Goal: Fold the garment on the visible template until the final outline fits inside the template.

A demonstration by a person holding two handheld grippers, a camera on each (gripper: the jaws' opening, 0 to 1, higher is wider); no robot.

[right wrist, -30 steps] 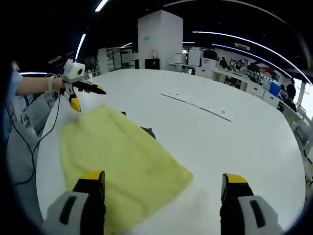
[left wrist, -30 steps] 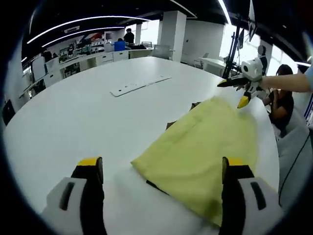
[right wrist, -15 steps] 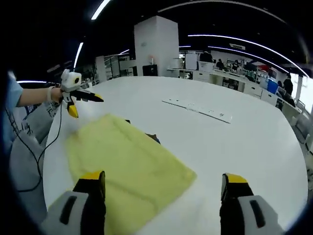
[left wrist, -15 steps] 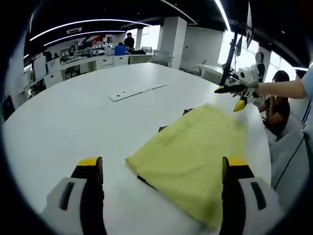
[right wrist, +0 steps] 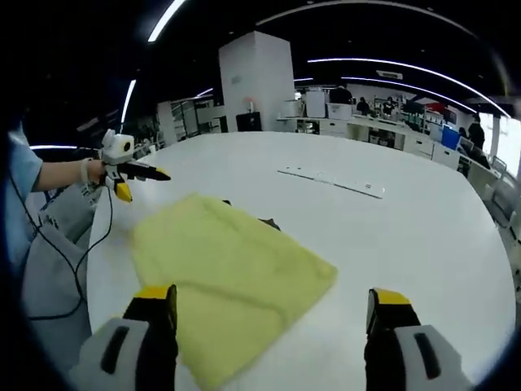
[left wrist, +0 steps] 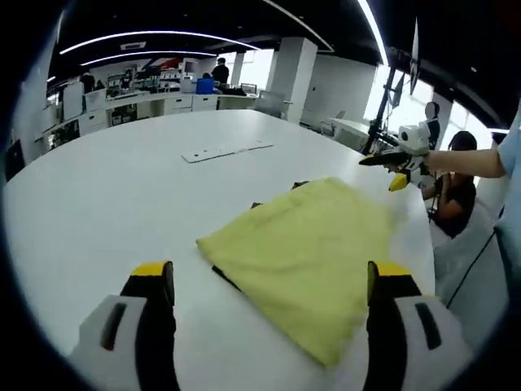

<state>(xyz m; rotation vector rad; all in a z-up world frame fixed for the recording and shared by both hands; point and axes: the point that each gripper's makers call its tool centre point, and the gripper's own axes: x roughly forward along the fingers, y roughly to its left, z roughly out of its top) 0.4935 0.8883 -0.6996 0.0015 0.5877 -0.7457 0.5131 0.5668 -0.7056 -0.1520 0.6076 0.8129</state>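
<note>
- Yellow garment point(left wrist: 305, 248) folded into a rough rectangle, flat on the white bench point(left wrist: 106, 204); dark template edge point(left wrist: 230, 279) peeking out beneath the near edge and at the far corner (most of its outline hidden).
- Left gripper point(left wrist: 269, 285): fingers spread wide, empty, raised above the bench; garment ahead and slightly right, long axis slanting from far right to near.
- Right gripper point(right wrist: 269, 305): fingers likewise wide apart, holding nothing; garment ahead and left.
- Neither hand clearly nearer; both well apart from the cloth.
- Against the earlier frames: both views drawn back, cloth farther from the fingers, shape unchanged.
- Fold judged close to complete.
</note>
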